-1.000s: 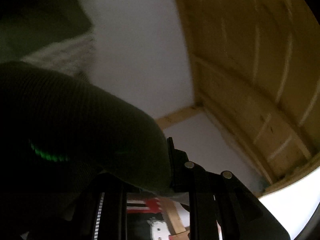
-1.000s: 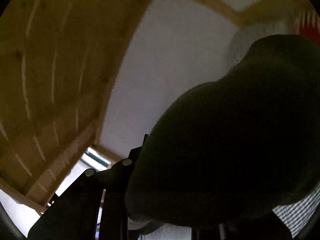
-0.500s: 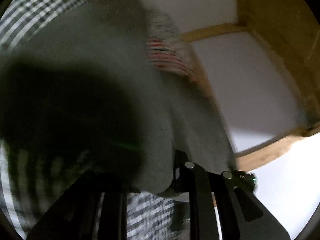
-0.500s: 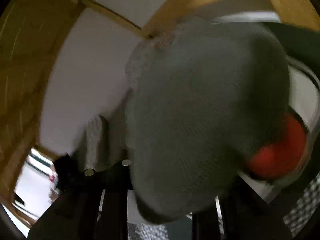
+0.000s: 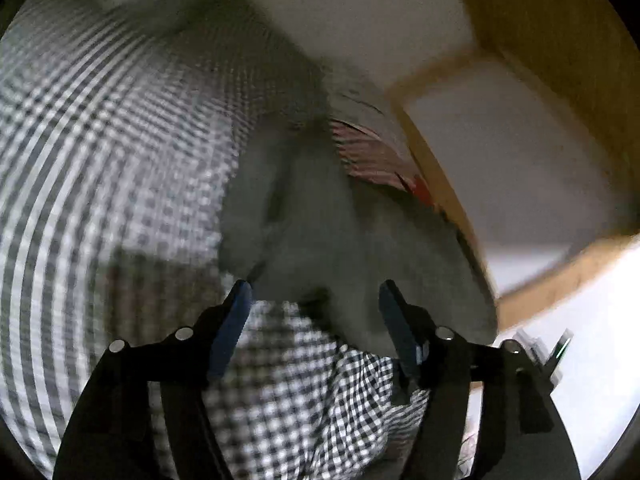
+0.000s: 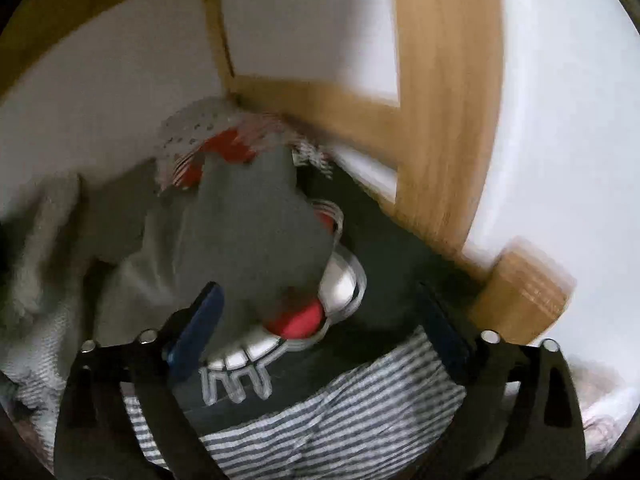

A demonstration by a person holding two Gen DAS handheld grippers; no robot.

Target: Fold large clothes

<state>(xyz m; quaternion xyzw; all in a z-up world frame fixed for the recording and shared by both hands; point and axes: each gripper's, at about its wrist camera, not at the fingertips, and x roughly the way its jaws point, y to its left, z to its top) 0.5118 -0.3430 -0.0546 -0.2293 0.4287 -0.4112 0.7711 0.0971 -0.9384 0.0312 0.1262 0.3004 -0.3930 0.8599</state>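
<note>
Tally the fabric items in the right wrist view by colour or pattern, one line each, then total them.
Grey garment: 1
Dark garment with a red and white print: 1
Grey-and-white striped cloth: 1
Red-striped cloth: 1
Pale textured cloth: 1
Total: 5
Motion blur may hide more.

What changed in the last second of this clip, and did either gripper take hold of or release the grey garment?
Both grippers let go: the left gripper and right gripper, clamped on the grey garment a second ago, now stand open. Both cameras swung down from wall and wooden frame toward the clothes; the garment now lies ahead on the checked fabric and beside the dark printed garment. The wooden frame is unchanged.
</note>
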